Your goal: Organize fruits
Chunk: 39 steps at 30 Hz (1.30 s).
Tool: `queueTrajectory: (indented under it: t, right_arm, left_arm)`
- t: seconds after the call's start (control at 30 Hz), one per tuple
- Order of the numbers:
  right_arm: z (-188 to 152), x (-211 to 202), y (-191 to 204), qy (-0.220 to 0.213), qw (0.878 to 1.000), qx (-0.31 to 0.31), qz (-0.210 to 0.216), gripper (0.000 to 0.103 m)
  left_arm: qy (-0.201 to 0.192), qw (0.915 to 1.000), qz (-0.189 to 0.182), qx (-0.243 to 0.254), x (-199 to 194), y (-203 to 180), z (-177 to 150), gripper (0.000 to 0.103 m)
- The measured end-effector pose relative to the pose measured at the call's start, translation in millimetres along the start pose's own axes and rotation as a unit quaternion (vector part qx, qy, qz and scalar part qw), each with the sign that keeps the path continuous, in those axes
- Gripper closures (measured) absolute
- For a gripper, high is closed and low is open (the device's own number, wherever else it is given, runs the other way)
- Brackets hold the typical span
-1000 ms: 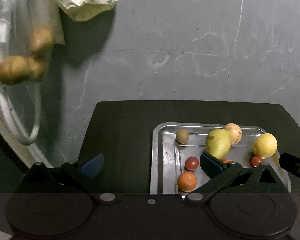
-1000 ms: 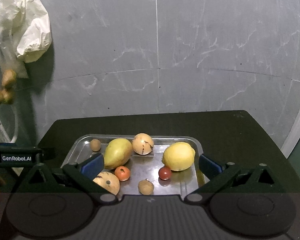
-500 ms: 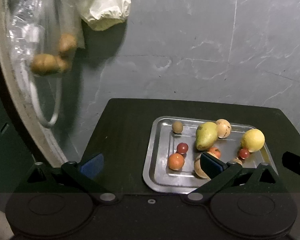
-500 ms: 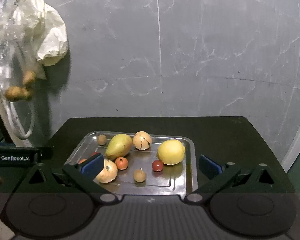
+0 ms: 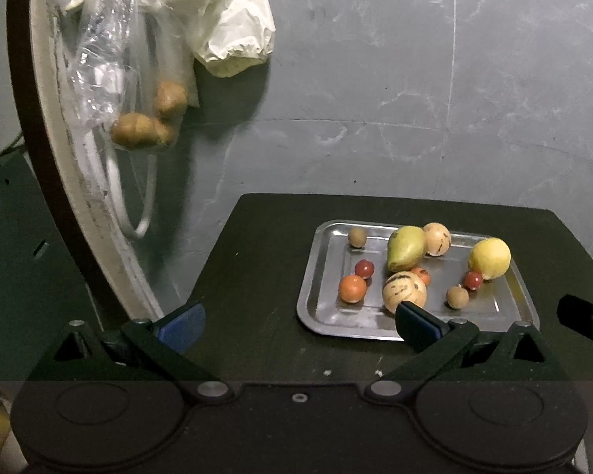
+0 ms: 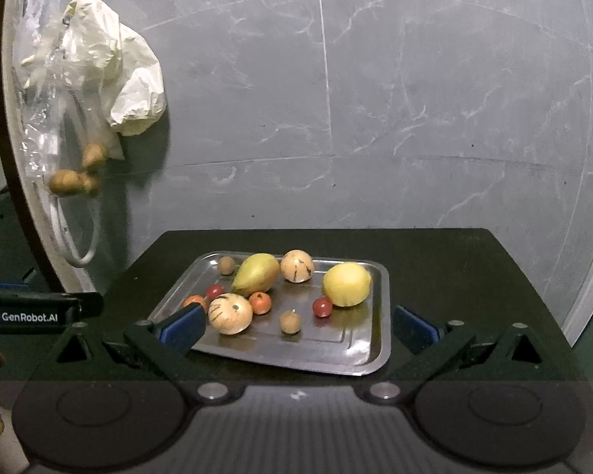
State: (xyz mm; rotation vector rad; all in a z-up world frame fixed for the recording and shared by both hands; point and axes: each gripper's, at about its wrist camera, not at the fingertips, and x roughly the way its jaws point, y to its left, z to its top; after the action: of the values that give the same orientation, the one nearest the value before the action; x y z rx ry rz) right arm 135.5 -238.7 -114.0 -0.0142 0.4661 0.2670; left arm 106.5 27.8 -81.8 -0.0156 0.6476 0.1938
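A metal tray [image 5: 322,316] [image 6: 359,359] lies on a black table [image 5: 257,276] [image 6: 454,276]. It holds a green pear [image 5: 405,247] [image 6: 257,273], a yellow lemon [image 5: 489,258] [image 6: 346,284], two striped pale melons [image 5: 404,291] [image 6: 230,313], several small red and orange fruits and two small brown ones. My left gripper [image 5: 298,322] is open, empty, near the tray's front left corner. My right gripper [image 6: 296,326] is open and empty, its jaws spanning the tray's front edge.
On the grey wall at the left hang a clear plastic bag [image 5: 110,79] [image 6: 47,110] with brown roots and a crumpled white bag [image 5: 237,35] [image 6: 134,94]. The left gripper's body [image 6: 31,312] shows at the right wrist view's left edge.
Both grippers have drawn back and up from the tray, so the whole tray and more of the wall come into view. Both stay open and empty.
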Motion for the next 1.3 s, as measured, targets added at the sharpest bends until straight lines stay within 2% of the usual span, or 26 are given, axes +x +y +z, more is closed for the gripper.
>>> queueTrajectory:
  t: [0.27, 0.5, 0.8, 1.3]
  right_arm:
    - [-13.3, -15.9, 7.6, 0.01, 1.0, 0.006, 0.016, 0.0]
    - [-19.8, -20.1, 15.0, 0.019, 1.0, 0.006, 0.01, 0.0]
    - [-25.3, -23.4, 34.2, 0.028, 1.0, 0.005, -0.008, 0.0]
    - [-38.6, -38.2, 89.6, 0.022, 0.999, 0.015, -0.044, 0.0]
  left_arm:
    - [0.006, 0.9998, 0.011, 0.017, -23.7, 5.6, -10.4, 0.001]
    - [0.013, 0.9997, 0.01, 0.019, -27.9, 15.5, -18.6, 0.001]
    - [0.015, 0.9995, -0.009, 0.025, -27.5, 37.9, -27.1, 0.001]
    - [0.005, 0.9984, -0.042, 0.037, -34.2, 88.9, -35.6, 0.001]
